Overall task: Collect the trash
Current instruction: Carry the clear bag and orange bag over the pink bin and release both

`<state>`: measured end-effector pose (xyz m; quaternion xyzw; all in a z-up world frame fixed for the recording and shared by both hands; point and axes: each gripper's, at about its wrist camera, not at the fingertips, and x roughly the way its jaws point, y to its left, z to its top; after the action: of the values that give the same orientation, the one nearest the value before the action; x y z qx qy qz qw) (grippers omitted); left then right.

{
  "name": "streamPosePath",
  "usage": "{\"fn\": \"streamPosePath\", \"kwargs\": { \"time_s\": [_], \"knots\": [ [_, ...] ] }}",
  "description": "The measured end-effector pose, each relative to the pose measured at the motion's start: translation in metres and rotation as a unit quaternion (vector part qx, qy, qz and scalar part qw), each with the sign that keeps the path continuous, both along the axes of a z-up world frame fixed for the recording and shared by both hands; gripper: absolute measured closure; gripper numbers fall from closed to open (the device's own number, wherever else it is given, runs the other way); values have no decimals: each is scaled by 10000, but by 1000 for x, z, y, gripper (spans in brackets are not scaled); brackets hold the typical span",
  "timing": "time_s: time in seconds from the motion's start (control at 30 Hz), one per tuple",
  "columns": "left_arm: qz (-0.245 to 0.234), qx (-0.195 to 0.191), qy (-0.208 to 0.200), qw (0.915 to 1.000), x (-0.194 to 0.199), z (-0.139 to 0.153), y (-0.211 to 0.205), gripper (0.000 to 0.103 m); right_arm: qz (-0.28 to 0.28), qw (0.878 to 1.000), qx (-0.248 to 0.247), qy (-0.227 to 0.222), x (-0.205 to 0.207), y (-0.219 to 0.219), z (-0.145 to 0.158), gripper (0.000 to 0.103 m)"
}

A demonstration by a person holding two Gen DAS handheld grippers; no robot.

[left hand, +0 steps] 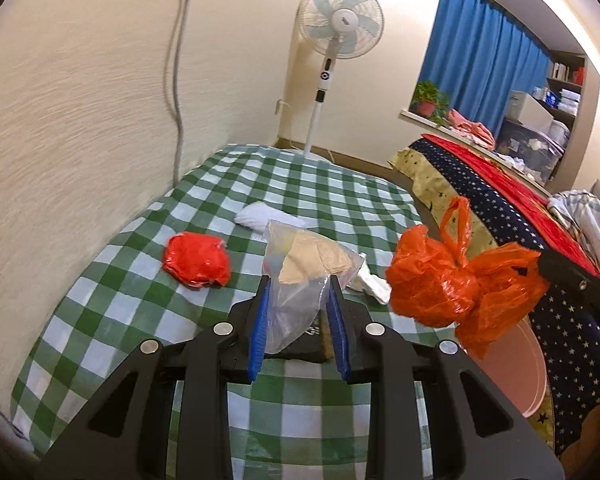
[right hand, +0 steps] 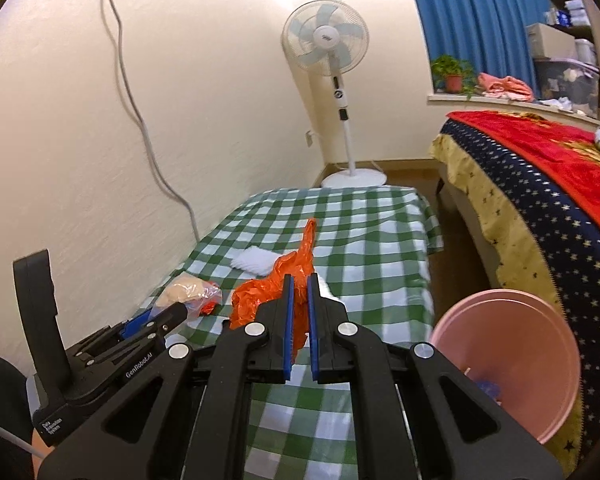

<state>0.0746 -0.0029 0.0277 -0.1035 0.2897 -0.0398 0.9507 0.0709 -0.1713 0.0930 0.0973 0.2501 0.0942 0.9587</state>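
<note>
Two pieces of trash are in my tongs: the left tongs (left hand: 298, 280) are clenched on a limp clear plastic bag with a tan wad inside (left hand: 300, 276), centre frame, and the right tongs (right hand: 299, 280) pinch a crinkly orange plastic bag (right hand: 268, 292), both lifted off the green-checked bench (left hand: 140, 320) for carrying, I judge, to the smooth round pink bin (right hand: 512, 360) at lower right. A shiny red crumpled wrapper (left hand: 197, 259) and white tissues (left hand: 260, 213) lie on the cloth.
</note>
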Motion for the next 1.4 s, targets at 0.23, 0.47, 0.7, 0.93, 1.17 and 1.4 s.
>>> {"fn": "streamPosePath", "kwargs": {
  "time_s": [0.23, 0.47, 0.7, 0.93, 1.17, 1.4],
  "knots": [
    [-228, 2, -58, 9997, -2, 2, -21, 76, -371, 9993, 11, -81, -16, -30, 6, 97],
    [-465, -9, -100, 9989, -3, 2, -41, 76, -720, 9974, 33, -78, -25, -55, 7, 97],
    [-743, -42, -105, 9972, 0, 1, -65, 76, -1044, 9945, 32, -43, -32, -76, 4, 97],
    [-1041, -51, -103, 9945, 3, -3, -92, 76, -1406, 9900, 51, 12, -38, -100, -1, 97],
    [-1314, -31, -116, 9913, 8, -7, -118, 76, -1788, 9838, 36, 70, -44, -122, -5, 97],
    [-1635, 20, -150, 9864, 10, -11, -145, 76, -2224, 9748, -73, 150, -47, -142, -9, 97]
  ]
}}
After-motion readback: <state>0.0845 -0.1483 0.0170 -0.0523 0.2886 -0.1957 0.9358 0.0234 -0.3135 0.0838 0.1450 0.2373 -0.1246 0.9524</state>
